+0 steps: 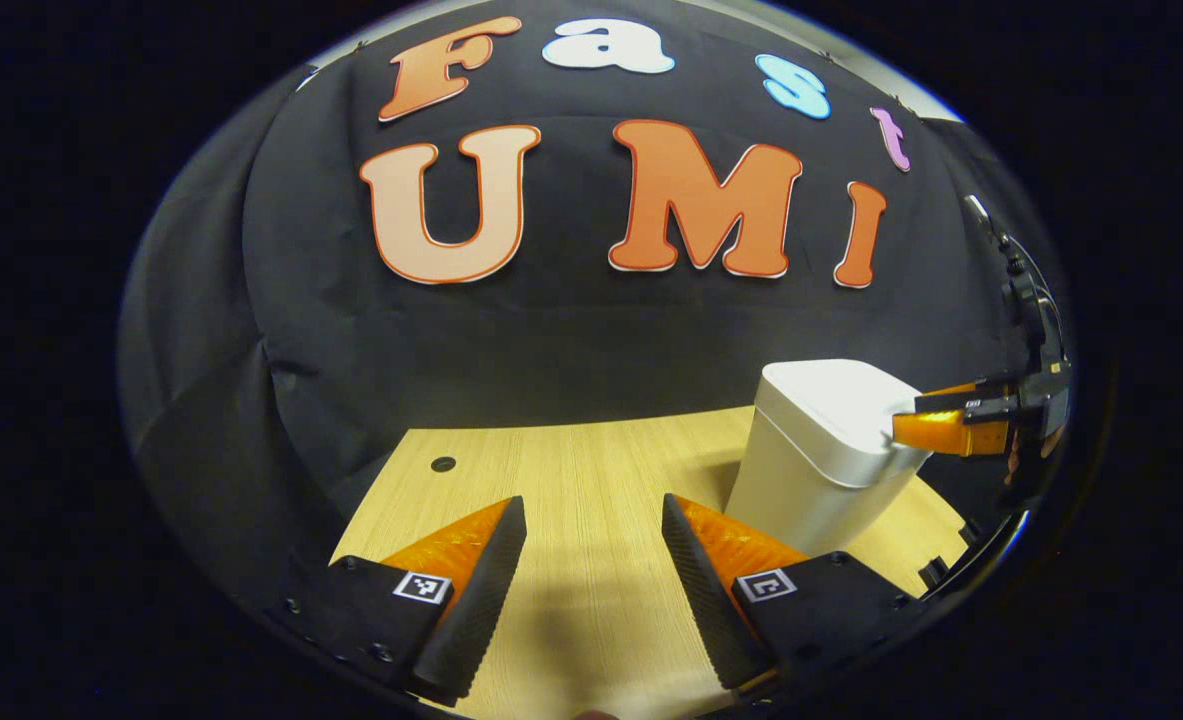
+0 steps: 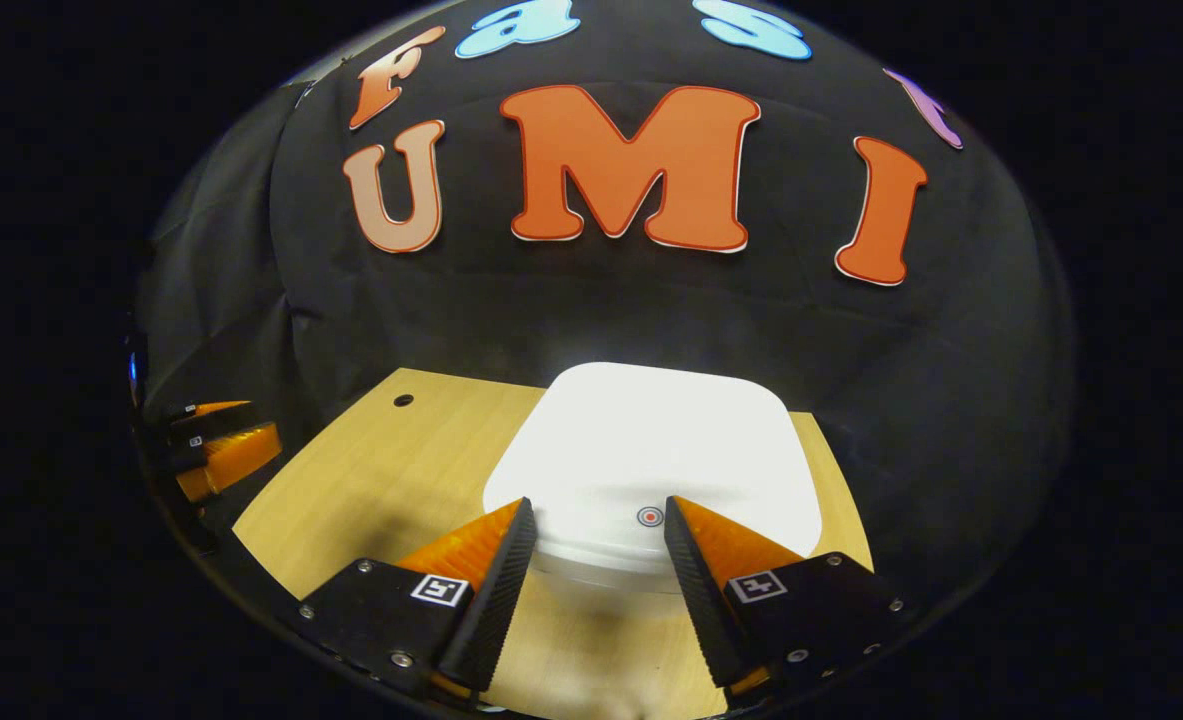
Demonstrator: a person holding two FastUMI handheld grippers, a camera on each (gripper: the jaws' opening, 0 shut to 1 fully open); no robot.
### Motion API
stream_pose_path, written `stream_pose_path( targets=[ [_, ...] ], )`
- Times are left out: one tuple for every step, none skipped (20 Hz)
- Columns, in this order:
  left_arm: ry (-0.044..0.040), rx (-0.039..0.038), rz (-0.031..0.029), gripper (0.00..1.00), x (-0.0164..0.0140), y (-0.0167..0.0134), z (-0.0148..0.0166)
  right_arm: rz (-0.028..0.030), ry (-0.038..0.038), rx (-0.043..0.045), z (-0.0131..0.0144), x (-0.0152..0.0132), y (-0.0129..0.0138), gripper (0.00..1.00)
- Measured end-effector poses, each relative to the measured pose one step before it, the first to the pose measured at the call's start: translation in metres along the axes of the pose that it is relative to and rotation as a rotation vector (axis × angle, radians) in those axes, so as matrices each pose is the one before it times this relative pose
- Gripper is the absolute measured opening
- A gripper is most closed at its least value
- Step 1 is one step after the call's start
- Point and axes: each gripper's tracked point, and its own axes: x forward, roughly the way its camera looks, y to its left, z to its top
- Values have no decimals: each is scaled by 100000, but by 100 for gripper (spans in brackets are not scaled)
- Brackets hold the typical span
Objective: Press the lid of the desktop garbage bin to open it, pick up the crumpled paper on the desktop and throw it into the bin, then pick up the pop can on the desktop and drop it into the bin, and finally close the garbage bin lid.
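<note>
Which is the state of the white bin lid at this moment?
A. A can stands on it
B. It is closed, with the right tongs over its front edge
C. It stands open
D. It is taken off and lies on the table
B: the lid lies flat on the bin, and the right tongs hang open over its front edge.

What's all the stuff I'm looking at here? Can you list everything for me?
Garbage bin: one, white, standing on the right part of the table, lid down.
Round mark: one, red ring, on the near edge of the bin's lid.
Table: one, light wood, under the bin.
Hole: one, dark, in the table near its far left corner.
Booth wall: one, black cloth, behind the table.
Right gripper: one, open, held just above the near edge of the lid.
Left gripper: one, open, over bare table to the left of the bin.
</note>
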Motion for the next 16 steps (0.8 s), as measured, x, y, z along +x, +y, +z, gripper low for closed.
stream_pose_path(
  targets=[
    [-1541, 120, 493, 87, -323, 158, 383, 592, -2448, 827, 423, -50, 329, 80],
    [-1450, 38, 669, 87, -220, 87, 426, 121, -3045, 534, 534, -83, 193, 79],
    [-1377, -71, 633, 87, -191, 208, 372, -587, -2893, 241, 535, -22, 47, 80],
    [-1399, -216, 690, 88, -66, 276, 468, -1222, -1389, -166, 336, -66, -133, 80],
    [-1306, -353, 683, 88, -62, 275, 448, -510, -1197, 191, 288, -69, 9, 80],
    [-1482, -537, 761, 88, -131, 292, 581, -3, -2160, 652, 605, -150, 115, 81],
    [-1386, -684, 779, 88, -50, 260, 522, 53, -2838, 399, 662, -52, 220, 81],
    [-1317, -568, 639, 88, -177, 190, 441, -92, -2836, -121, 532, -161, 66, 81],
    [-1863, -237, 503, 88, -165, 146, 389, -100, -2132, -690, 315, 42, 55, 81],
    [-1525, 219, 87, 88, 164, 82, 131, -187, 869, -1105, -248, -38, 21, 82],
    [-530, 285, 504, 88, -36, 262, -154, -142, 134, -105, -291, -185, -109, 83],
    [-372, 202, 264, 88, -111, 80, -11, 561, -755, 631, 88, -38, 266, 84],
    [-558, 300, 315, 88, -242, 122, 7, 521, -1126, 330, 209, -96, 186, 84],
    [-760, 170, 190, 88, -65, 91, 122, -379, -1727, -244, 358, -127, 46, 84],
    [-687, 45, -13, 88, -122, 28, -3, -502, -1955, -554, 319, -63, -105, 84],
    [-694, 27, -43, 88, 77, -1, 257, -472, -1909, -535, 351, -41, 63, 85]
  ],
)
